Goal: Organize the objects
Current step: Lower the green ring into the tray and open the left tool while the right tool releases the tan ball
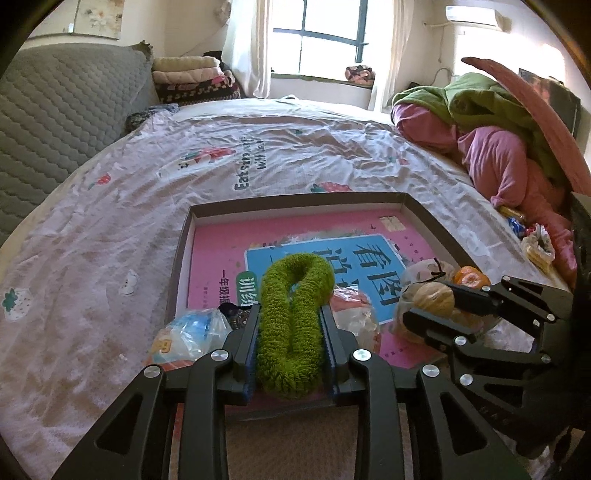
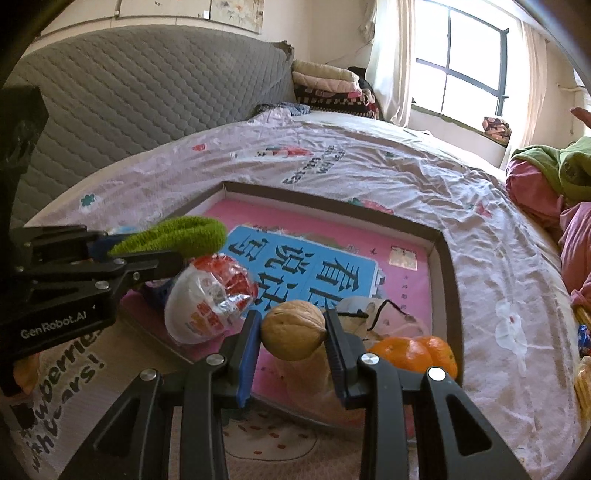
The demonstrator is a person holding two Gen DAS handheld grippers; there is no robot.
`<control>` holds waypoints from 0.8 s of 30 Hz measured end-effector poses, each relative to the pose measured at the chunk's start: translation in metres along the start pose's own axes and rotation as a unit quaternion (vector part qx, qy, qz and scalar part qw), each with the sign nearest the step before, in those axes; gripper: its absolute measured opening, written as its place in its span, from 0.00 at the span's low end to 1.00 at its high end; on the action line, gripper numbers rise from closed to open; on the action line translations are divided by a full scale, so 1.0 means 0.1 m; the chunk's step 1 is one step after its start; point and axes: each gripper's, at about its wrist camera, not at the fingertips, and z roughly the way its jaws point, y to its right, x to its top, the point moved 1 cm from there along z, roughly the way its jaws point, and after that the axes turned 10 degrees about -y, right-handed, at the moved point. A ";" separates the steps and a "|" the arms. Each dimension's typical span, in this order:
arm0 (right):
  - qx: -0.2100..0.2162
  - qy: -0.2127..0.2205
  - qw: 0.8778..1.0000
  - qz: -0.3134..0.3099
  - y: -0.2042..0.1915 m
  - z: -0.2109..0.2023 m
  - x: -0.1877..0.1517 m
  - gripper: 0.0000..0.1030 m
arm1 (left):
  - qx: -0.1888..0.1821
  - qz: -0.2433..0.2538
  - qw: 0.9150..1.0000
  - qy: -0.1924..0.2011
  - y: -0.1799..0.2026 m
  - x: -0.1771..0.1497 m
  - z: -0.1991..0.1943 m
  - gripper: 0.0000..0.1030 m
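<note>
1. The left gripper (image 1: 291,332) is clamped on a fuzzy green loop (image 1: 291,314) that looks like a hair scrunchie, squeezed into a long fold between the pads, above the near edge of the tray.
2. The right gripper (image 2: 293,332) is clamped on a walnut (image 2: 293,328), held by its two ends over the near right part of the tray.
3. On the body of the left gripper, seen from the right wrist view, white lettering reads "GenRobot.AI".
4. The shallow cardboard tray (image 2: 441,254) lies on the bed; its floor is covered by a pink book (image 2: 295,229) with a blue panel of large Chinese characters.
5. In the tray's near part lie a red and white crinkled packet (image 2: 210,295), two oranges (image 2: 413,352) at the right, and a drawstring pouch (image 2: 373,314) just behind the walnut.
6. A blue and clear plastic packet (image 1: 192,332) sits at the tray's near left corner.
7. The bedsheet (image 1: 147,192) carries strawberries and print; near the right wrist camera "berries" and "with bears!" can be read.
8. Farther off: a heap of green and pink clothes (image 1: 491,129) at the right, folded blankets (image 1: 192,77) at the far left, and a window (image 1: 325,33).
</note>
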 end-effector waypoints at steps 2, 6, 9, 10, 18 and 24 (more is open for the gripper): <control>0.001 -0.005 1.000 -0.001 0.00 0.04 -0.01 0.33 | 0.002 -0.001 1.000 -0.001 0.00 0.00 0.02 0.31; 0.002 -0.013 1.000 -0.008 -0.04 0.09 -0.03 0.33 | 0.001 0.004 1.000 -0.002 0.02 -0.01 0.03 0.31; 0.004 -0.020 1.000 -0.009 -0.05 0.11 -0.05 0.34 | 0.001 0.006 1.000 -0.004 0.02 -0.02 0.03 0.33; 0.005 -0.023 1.000 -0.009 -0.05 0.13 -0.05 0.34 | 0.000 0.006 1.000 -0.004 0.02 -0.02 0.03 0.33; 0.019 -0.033 0.999 0.006 0.00 0.15 -0.06 0.34 | -0.004 0.005 1.000 -0.007 0.03 -0.01 0.02 0.45; 0.015 -0.035 0.999 0.009 0.00 0.14 -0.07 0.36 | -0.001 0.006 1.000 -0.008 0.07 -0.01 -0.01 0.51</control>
